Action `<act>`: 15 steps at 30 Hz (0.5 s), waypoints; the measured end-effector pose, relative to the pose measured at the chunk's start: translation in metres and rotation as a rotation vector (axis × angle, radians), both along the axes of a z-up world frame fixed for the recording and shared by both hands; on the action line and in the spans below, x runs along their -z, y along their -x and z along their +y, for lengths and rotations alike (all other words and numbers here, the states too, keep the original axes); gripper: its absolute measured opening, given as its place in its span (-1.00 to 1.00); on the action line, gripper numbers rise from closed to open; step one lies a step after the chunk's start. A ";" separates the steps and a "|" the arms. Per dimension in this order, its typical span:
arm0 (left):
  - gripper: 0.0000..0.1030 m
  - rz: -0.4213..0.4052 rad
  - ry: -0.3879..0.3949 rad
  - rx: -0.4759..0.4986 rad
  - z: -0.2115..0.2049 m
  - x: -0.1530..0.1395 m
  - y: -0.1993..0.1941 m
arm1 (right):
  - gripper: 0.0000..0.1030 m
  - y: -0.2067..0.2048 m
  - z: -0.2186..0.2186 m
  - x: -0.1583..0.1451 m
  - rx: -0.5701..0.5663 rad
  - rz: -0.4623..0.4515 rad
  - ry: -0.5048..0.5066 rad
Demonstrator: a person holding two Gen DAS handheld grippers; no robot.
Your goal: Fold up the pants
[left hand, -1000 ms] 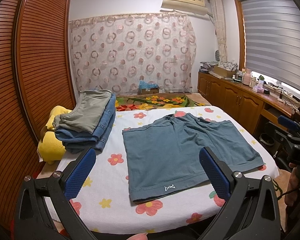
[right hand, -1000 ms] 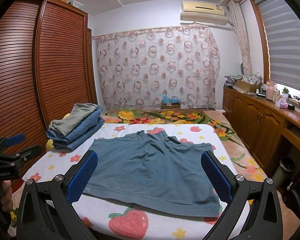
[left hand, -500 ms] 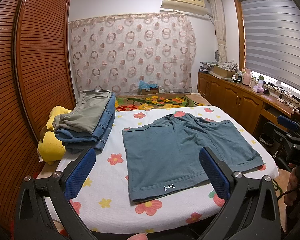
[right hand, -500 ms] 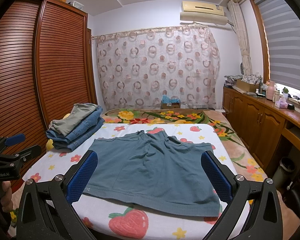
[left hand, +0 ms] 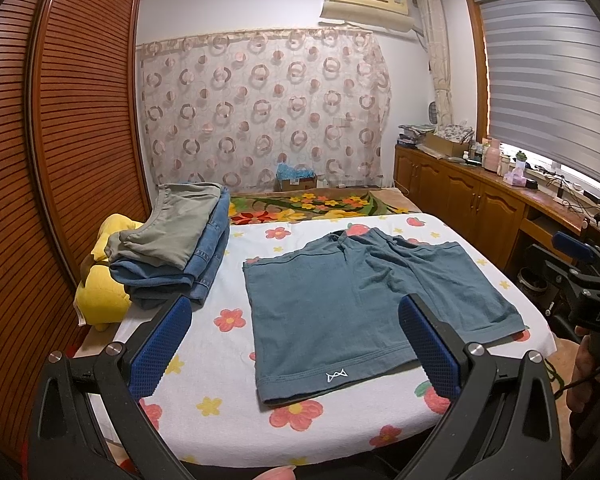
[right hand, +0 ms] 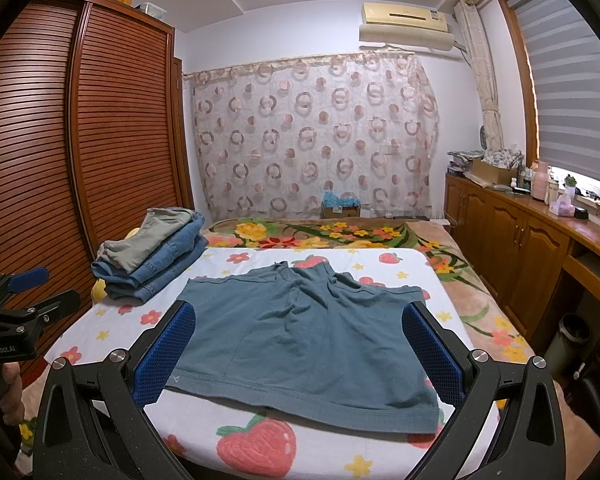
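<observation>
Reads "GenRobot.AI" on left gripper (right hand: 40,292), "DAS" on right gripper (left hand: 580,268); teal shorts (left hand: 364,304) flat, white logo; both pairs of tongs apart.

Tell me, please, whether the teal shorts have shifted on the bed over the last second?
No. The teal shorts lie flat where they were, their hem logo the same distance from the red flower printed on the sheet.
</observation>
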State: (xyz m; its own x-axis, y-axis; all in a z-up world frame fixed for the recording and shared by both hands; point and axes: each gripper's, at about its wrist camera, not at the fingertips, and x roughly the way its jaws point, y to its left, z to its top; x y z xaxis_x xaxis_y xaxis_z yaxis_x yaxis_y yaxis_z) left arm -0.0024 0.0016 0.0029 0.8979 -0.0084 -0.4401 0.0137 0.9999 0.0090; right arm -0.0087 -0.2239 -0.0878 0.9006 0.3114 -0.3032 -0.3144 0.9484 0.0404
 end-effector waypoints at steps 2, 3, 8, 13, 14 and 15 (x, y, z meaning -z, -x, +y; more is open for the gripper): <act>1.00 0.000 0.000 0.000 0.000 0.000 0.000 | 1.00 0.000 0.000 0.000 0.000 -0.001 0.001; 1.00 0.000 0.000 0.000 -0.003 -0.008 0.002 | 1.00 0.000 0.000 0.000 0.000 -0.001 0.001; 1.00 -0.001 -0.001 -0.001 -0.003 -0.008 0.002 | 1.00 0.000 0.001 -0.001 0.000 -0.008 0.002; 1.00 0.000 -0.001 0.000 -0.003 -0.008 0.002 | 1.00 0.000 0.002 0.000 0.000 -0.009 0.002; 1.00 0.000 0.000 0.001 -0.003 -0.008 0.002 | 1.00 0.000 0.002 0.000 0.000 -0.008 0.004; 1.00 0.005 -0.001 0.002 -0.006 -0.012 0.004 | 1.00 0.000 0.001 0.000 0.000 -0.009 0.003</act>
State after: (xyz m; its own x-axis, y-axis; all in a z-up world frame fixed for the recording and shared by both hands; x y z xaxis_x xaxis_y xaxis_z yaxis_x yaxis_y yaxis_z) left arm -0.0065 -0.0045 0.0154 0.8956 -0.0102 -0.4447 0.0161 0.9998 0.0095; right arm -0.0089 -0.2225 -0.0881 0.9031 0.3109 -0.2964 -0.3151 0.9484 0.0349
